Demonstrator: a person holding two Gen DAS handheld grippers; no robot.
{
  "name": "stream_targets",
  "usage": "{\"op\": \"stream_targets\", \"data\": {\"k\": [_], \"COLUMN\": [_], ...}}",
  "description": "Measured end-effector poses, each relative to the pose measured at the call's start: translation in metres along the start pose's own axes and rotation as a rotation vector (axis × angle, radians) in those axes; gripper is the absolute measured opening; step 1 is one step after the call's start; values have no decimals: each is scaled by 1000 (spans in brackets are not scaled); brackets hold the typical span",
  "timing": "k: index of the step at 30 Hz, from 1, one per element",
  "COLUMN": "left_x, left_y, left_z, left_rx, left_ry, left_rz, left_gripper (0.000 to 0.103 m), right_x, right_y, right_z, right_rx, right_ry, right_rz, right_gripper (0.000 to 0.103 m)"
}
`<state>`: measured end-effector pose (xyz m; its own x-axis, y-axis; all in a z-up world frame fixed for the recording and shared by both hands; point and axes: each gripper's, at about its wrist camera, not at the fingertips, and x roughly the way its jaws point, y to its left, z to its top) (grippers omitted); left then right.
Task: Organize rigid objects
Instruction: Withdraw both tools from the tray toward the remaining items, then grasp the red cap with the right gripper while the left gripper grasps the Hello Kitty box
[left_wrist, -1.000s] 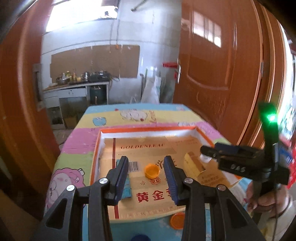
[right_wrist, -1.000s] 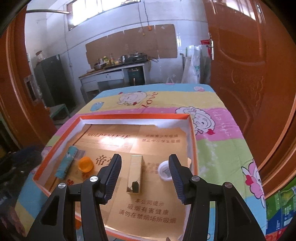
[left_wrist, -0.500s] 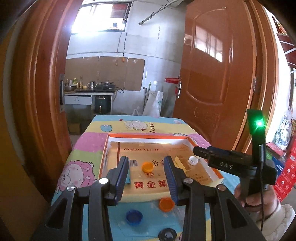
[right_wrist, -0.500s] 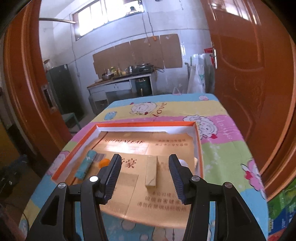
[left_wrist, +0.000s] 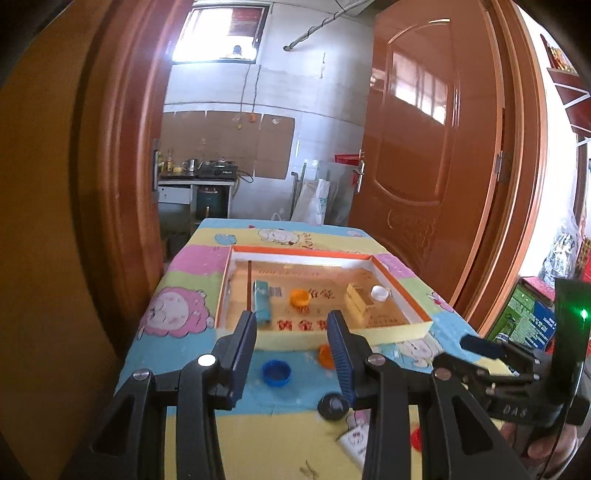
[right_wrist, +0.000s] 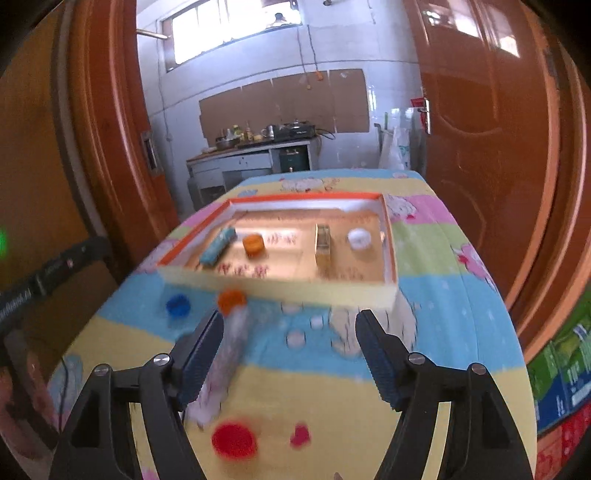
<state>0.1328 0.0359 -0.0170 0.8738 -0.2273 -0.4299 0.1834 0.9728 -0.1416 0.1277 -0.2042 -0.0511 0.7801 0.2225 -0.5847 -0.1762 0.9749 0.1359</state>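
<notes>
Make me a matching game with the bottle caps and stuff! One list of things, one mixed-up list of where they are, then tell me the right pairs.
Things:
1. white cap
2. blue cap
3. red cap
4. gold box

Places:
A. on the tablecloth, near edge, closest to the camera
B. in the tray, far right
C. on the tablecloth, just outside the tray's left front corner
D. in the tray, left of the white cap

Pairs: 1-B, 2-C, 3-A, 4-D

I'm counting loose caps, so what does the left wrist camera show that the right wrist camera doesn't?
Only the left wrist view shows a black cap on the tablecloth. Only the right wrist view shows the whole red cap near the table's front edge and a clear bottle, orange-capped. Both show the blue cap, and the box holding a white cap.
</notes>
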Motion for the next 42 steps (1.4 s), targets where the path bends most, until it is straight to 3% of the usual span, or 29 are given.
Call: {"op": "stream_targets", "data": {"k": [12, 20, 22, 24, 27, 34, 40, 42], "left_x": [-31, -31, -29, -26, -23, -8, 15, 24], "left_y": [-2, -7, -8, -10, -15, -39, -72, -82], "left_z": [-46, -57, -58, -60, -62, -69, -78, -83], "left_rx": [19, 33, 34, 37, 41, 53, 89, 109], "left_ry": [47, 79, 86, 96, 117, 197, 286, 319], "left_rz": [-22, -35, -36, -37, -57, -129, -94, -50], "left_gripper": [40, 40, 40, 40, 40, 40, 40, 40], "right_x": [-13, 1, 1, 2, 3, -5, -18, -23], "right_y": [32, 41, 40, 38, 38, 31, 24, 21], "right_z": [-68, -76, -76, -75, -76, -80, -88, -91], "right_rx": [-84, -100, -92, -83, -90, -63, -63, -61], "right_ry": [55, 88, 89, 95, 98, 86, 52, 42], "right_rz": [-36, -34, -37, -39, -50, -60, -93, -97], "right_gripper": [75, 76, 72, 48, 30, 30, 30, 30]}}
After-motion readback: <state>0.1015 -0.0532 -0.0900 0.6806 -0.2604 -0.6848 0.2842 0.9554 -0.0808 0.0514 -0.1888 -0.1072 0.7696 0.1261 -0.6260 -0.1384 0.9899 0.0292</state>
